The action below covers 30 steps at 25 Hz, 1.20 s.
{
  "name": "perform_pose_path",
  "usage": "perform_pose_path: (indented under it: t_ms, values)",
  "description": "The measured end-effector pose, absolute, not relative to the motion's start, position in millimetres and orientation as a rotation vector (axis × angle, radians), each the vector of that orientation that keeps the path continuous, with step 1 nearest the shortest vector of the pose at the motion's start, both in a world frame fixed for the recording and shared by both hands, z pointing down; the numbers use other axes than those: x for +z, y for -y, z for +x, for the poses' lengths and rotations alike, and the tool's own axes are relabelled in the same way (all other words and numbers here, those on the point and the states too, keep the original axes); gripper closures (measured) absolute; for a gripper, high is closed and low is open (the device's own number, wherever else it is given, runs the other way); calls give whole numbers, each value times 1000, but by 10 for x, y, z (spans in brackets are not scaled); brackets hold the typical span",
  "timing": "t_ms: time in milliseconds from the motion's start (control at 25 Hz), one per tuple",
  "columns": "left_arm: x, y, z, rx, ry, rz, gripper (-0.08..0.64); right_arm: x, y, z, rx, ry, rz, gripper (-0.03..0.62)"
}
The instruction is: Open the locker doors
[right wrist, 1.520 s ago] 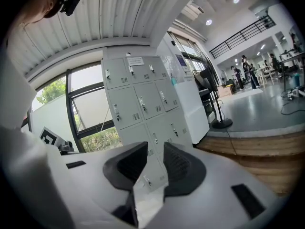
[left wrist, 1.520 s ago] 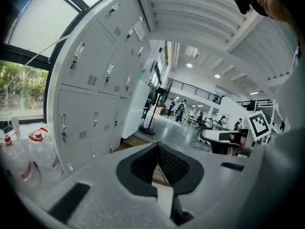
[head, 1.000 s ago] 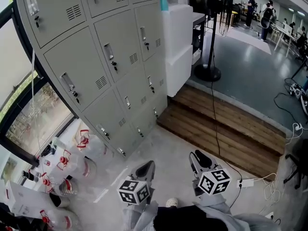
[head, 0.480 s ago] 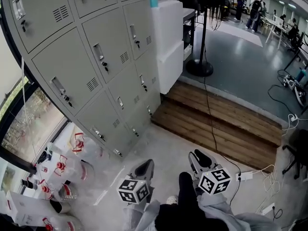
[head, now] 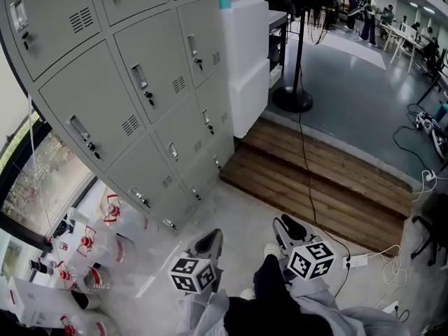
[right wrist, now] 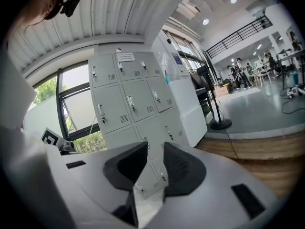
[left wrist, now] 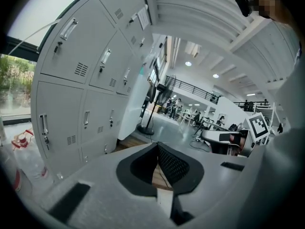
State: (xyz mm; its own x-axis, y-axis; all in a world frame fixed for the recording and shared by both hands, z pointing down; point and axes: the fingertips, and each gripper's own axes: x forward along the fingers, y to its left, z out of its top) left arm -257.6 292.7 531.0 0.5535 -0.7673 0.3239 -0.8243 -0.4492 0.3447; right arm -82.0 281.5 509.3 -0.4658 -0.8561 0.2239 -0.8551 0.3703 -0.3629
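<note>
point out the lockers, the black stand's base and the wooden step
lockers [head: 157, 47], head view, bare face of a middle door
stand base [head: 292, 99], head view, centre of the round black foot
wooden step [head: 329, 180], head view, middle planks

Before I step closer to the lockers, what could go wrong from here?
The clear plastic jugs lie on the floor at the foot of the lockers; a step may knock them. The black cable crosses the wooden step toward the white power strip on the floor; it may catch a foot.
</note>
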Motion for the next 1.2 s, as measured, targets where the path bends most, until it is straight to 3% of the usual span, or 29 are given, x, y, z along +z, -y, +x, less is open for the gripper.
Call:
perform_pose_path:
  t_ms: [1200]
  values:
    - [5234, -466, -1580, 159, 1385, 2286, 551, 5142, -285, 150, -734, -2690, -1523, 505]
